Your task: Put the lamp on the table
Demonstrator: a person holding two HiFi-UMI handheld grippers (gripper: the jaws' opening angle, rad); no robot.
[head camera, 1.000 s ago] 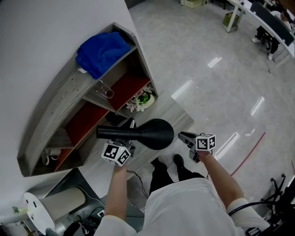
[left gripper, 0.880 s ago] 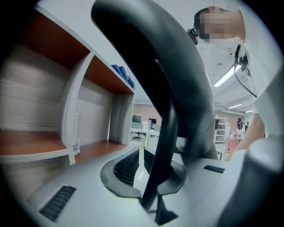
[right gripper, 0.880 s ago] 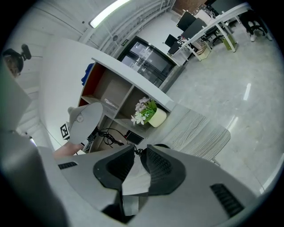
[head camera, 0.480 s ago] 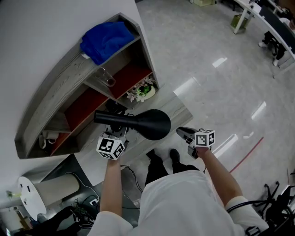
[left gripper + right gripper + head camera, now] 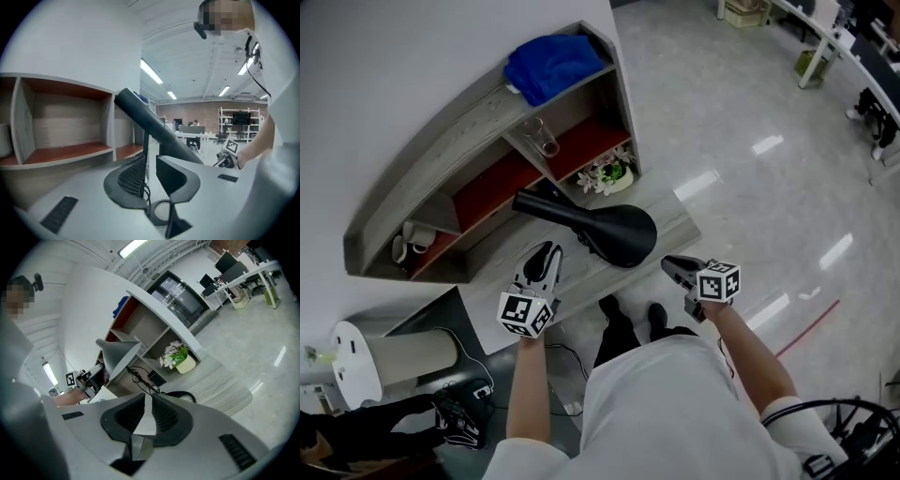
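Note:
The black lamp (image 5: 619, 234) stands on the grey wood-grain table (image 5: 680, 220) in front of the shelf, its arm slanting up towards the shelf. My left gripper (image 5: 546, 253) is open just short of it, with nothing between its fingers. In the left gripper view the lamp's arm (image 5: 154, 126) and thin pole rise just beyond the left gripper (image 5: 151, 159). My right gripper (image 5: 667, 265) hovers to the right of the shade, shut and empty. In the right gripper view the lamp's shade (image 5: 119, 355) and ring base (image 5: 180, 395) show beyond the right gripper (image 5: 145, 401).
A curved grey shelf unit (image 5: 431, 169) with red insides backs the table. It holds a blue cloth (image 5: 553, 61), a glass (image 5: 542, 141), cups (image 5: 408, 242) and a flower pot (image 5: 614, 173). A cable (image 5: 140, 376) trails on the table. A white cylinder (image 5: 375, 370) stands low left.
My left gripper has let go of the lamp and drawn back towards me. The lamp now stands nearer the shelf. The right gripper has barely moved.

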